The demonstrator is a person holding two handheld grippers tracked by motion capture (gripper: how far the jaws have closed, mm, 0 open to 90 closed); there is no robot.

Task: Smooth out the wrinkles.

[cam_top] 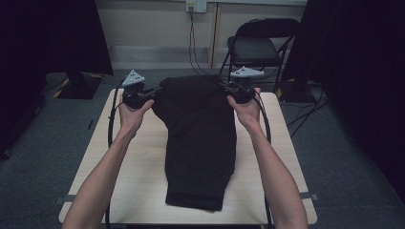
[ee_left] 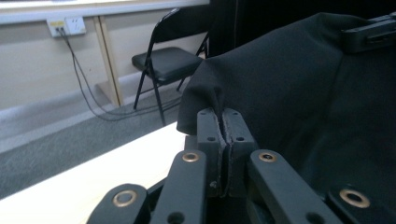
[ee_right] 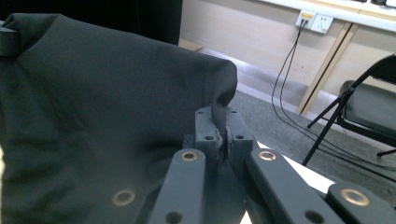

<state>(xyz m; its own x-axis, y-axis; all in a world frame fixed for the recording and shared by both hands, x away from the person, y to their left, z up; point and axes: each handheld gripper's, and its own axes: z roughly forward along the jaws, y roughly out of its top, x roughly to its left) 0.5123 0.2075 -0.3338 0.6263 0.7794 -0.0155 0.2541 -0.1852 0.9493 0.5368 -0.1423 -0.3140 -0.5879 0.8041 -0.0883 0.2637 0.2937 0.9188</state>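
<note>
Trousers [cam_top: 200, 143], black, held up by the waistband at the far end of the bench [cam_top: 143, 191]; legs trail down toward the near edge and lie flat on the wood, cuffs near the front. Left gripper [cam_top: 155, 90] pinches the left waist corner, fingers [ee_left: 210, 135] pressed together on a fold of cloth. Right gripper [cam_top: 224, 87] pinches the right corner, fingers [ee_right: 208, 130] clamped on the fabric the same way. Both forearms come in from the bottom, stretched forward and angled slightly inward, hands wrapped around the gripper bodies, wrists straight, grippers pointing in toward each other across the waistband. Waistband is stretched between them above the bench top. Folding chair [cam_top: 258, 47] stands behind the bench, cables [cam_top: 193, 43] hang from a wall socket.
</note>
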